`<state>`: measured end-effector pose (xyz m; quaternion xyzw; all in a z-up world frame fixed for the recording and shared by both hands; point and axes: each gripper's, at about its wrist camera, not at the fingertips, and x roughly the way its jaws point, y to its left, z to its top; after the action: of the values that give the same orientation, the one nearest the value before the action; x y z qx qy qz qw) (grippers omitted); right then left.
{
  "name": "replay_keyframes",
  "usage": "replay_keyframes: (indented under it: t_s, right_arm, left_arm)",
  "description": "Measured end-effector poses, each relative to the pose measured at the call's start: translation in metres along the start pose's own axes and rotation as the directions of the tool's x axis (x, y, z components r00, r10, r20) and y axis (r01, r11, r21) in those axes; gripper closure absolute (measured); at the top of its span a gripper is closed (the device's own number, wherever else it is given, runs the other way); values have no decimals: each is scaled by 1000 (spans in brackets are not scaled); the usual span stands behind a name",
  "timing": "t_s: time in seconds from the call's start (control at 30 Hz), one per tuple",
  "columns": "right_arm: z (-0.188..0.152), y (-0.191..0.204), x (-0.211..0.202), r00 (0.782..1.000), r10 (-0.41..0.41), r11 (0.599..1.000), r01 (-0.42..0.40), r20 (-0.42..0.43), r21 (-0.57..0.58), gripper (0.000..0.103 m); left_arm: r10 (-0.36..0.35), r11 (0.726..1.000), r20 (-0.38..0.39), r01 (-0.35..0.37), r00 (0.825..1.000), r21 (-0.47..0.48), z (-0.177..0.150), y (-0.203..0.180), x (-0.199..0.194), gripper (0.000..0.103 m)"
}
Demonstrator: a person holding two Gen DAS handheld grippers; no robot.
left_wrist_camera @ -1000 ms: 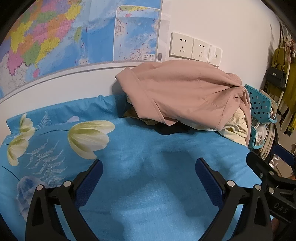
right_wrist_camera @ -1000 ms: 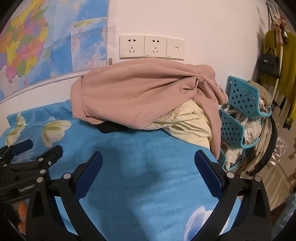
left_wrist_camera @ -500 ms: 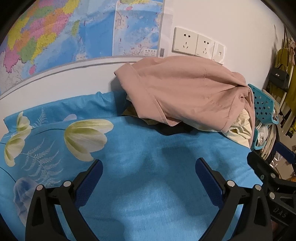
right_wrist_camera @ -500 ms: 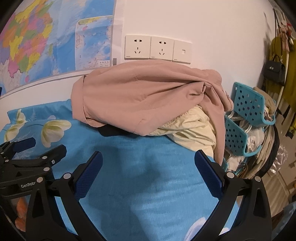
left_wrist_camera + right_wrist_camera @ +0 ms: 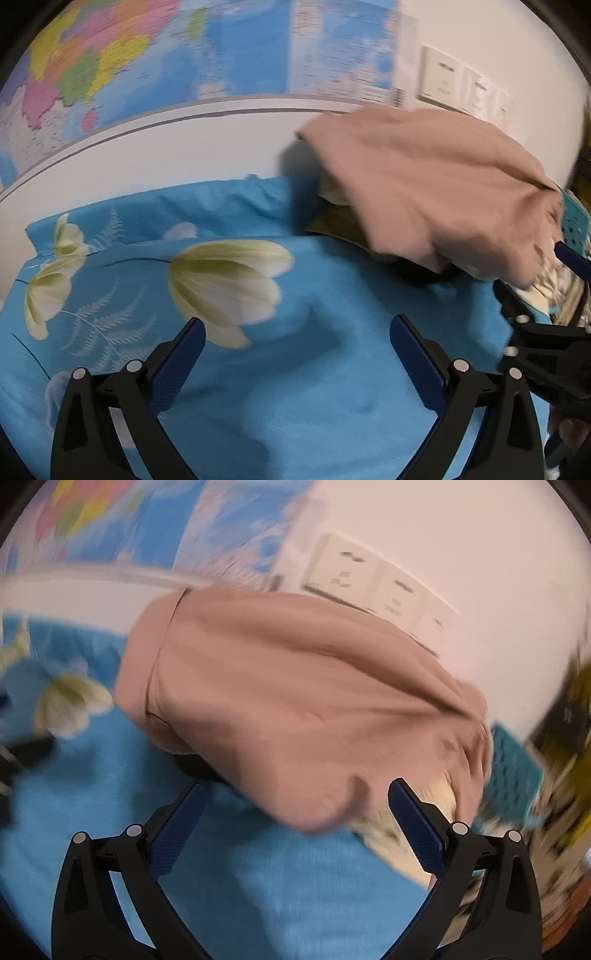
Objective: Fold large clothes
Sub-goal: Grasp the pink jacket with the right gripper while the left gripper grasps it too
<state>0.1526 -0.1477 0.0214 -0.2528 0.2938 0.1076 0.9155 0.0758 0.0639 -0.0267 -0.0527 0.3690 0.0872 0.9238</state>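
A large pink-beige garment (image 5: 295, 701) lies heaped on a pile of clothes at the back of the bed, against the wall; it also shows in the left wrist view (image 5: 436, 192). My right gripper (image 5: 293, 797) is open and empty, with the garment's lower edge hanging between its blue pads. My left gripper (image 5: 295, 332) is open and empty over bare blue bedsheet, with the garment up and to its right. The right gripper's black frame (image 5: 546, 350) shows at the right edge of the left wrist view.
The blue bedsheet (image 5: 258, 406) has yellow-white flower prints. A cream garment (image 5: 413, 819) and a dark one lie under the pink one. A teal perforated basket (image 5: 513, 764) stands to the right of the bed. A map and wall sockets (image 5: 369, 579) are on the wall.
My right gripper has moved fast toward the pink garment, which now reaches between its pads; the view is blurred. My left gripper has swung left, so the pile sits farther right.
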Motion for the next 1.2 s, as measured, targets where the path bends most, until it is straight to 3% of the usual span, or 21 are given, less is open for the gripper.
replay_keyframes:
  t_s: [0.03, 0.13, 0.2, 0.23, 0.27, 0.37, 0.43, 0.57, 0.73, 0.8, 0.9, 0.97, 1.0, 1.07, 1.1, 1.13, 1.17, 1.2]
  right_arm:
    - [3, 10, 10, 1000, -22, 998, 22, 6, -56, 14]
    - [10, 26, 31, 999, -51, 986, 49, -3, -157, 48]
    - [17, 26, 40, 1000, -7, 985, 3, -18, -173, 70]
    - [19, 23, 39, 1000, 12, 985, -14, -13, -170, 89]
    - [25, 17, 32, 999, 32, 986, -31, 0, -163, 96]
    - [42, -11, 2, 994, 84, 992, -77, 69, -100, 97]
    - [64, -48, -29, 983, 115, 993, -116, 146, 3, 98]
    - [102, -115, -79, 958, 75, 983, -117, 277, 139, 98]
    - [144, -193, -124, 927, 72, 952, -174, 368, 252, 98]
    - [152, -210, -132, 924, 72, 945, -183, 374, 270, 98]
    - [161, -231, -140, 921, 70, 937, -192, 382, 291, 98]
    - [161, -245, -145, 918, 76, 925, -211, 390, 315, 98]
    - [162, -249, -148, 915, 75, 923, -214, 395, 321, 98]
    - [161, -258, -148, 916, 67, 918, -211, 395, 336, 98]
    - [161, -260, -146, 917, 68, 915, -215, 393, 342, 98]
    - [160, -263, -146, 918, 71, 911, -219, 390, 350, 98]
    - [159, -265, -145, 920, 73, 911, -219, 386, 349, 98]
    - [158, -267, -145, 921, 71, 912, -216, 382, 350, 98]
  left_arm:
    - [13, 1000, 3, -13, 1000, -6, 3, 6, 2, 6]
    - [32, 999, 2, -32, 1000, -7, 10, 17, 7, 6]
    - [43, 999, 0, -43, 999, -2, 14, 23, 12, 6]
    - [44, 999, -2, -44, 999, 4, 16, 27, 15, 6]
    - [42, 999, -5, -42, 999, 8, 17, 28, 17, 6]
    - [25, 999, -15, -25, 1000, 32, 20, 34, 24, 6]
    - [7, 998, -15, -6, 1000, 61, 23, 36, 30, 6]
    - [-45, 992, 23, 42, 999, 116, 37, 35, 40, 6]
    - [-190, 966, 87, 170, 978, 196, 64, 11, 47, 6]
    - [-282, 938, 94, 253, 955, 237, 70, -5, 44, 6]
    - [-442, 853, 112, 378, 890, 361, 73, -39, 36, 6]
    - [-501, 811, 124, 414, 857, 413, 73, -58, 34, 6]
    - [-539, 785, 124, 443, 833, 433, 74, -70, 32, 6]
    - [-637, 709, 121, 517, 762, 480, 76, -96, 26, 6]
    - [-657, 689, 131, 521, 743, 504, 77, -105, 23, 6]
    - [-691, 652, 143, 526, 709, 546, 79, -121, 19, 6]
    - [-714, 627, 145, 532, 685, 569, 82, -133, 18, 6]
    - [-714, 625, 156, 522, 682, 581, 86, -145, 19, 6]
